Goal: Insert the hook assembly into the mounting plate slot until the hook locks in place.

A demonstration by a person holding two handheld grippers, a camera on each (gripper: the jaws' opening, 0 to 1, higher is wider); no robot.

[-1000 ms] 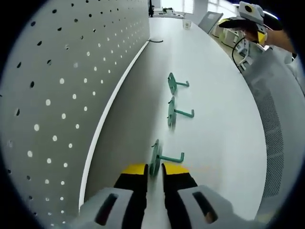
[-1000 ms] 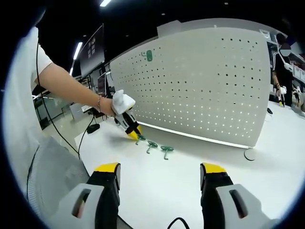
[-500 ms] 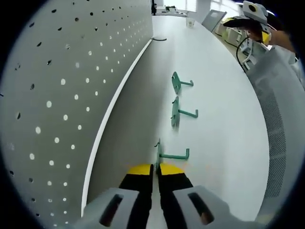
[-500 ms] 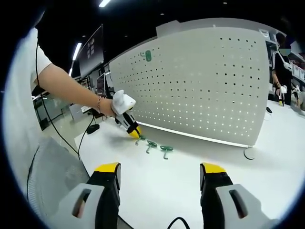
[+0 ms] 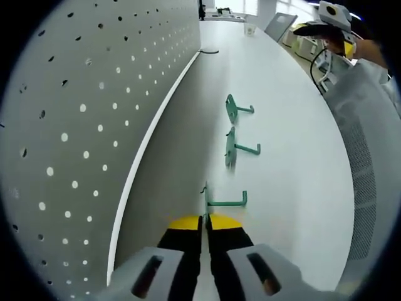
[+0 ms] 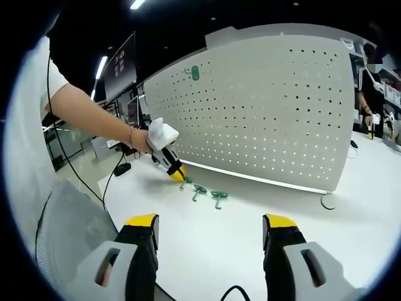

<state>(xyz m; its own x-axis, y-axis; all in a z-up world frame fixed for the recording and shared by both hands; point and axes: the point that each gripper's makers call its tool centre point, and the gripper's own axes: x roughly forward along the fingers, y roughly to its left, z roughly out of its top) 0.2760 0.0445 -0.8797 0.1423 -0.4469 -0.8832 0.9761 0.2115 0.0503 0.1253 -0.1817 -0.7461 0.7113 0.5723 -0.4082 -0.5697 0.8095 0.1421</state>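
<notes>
Left gripper fingers pinching the nearest hook's thin backplate, bottom center; likely light, rigid, twist-prone. Right gripper idling wide.

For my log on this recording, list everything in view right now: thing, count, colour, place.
Pegboard: one, white, upright along the table edge.
Table: one, white, under everything.
Green hooks: three on the table in a row; nearest hook clamped at its plate by the left tool, middle hook, far hook.
Mounted hook: one, green, high on the pegboard.
Cable loop: one, dark, by the pegboard's foot.
Left tool: yellow-tipped, shut on the nearest hook.
Right tool: yellow-tipped, open, empty, above the table.
</notes>
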